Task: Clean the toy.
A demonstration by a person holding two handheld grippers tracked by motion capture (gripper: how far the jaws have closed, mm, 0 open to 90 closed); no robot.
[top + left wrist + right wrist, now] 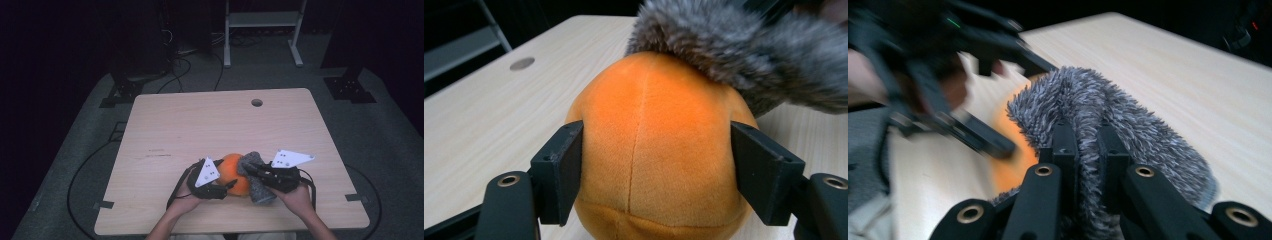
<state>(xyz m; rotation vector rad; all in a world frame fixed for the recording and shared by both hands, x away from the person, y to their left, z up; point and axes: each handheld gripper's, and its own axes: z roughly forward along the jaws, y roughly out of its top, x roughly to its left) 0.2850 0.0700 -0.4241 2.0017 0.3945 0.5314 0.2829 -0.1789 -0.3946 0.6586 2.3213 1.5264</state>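
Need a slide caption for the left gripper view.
Left gripper clamps an orange plush ball on the wooden table, grey furry cloth draped over it.

Plush ball [234,176] sits on the table [200,125] near the person's edge, between the two grippers. Left gripper [226,186] is at the ball's left; the ball lies between its jaws. Fur piece [256,182] lies just right of the ball, draped against its top and far side, pinched in the right gripper [252,169]. Table hole [257,102] is well beyond both grippers.

The blurred left claw [998,145] perhaps hides the orange plush [1010,155].
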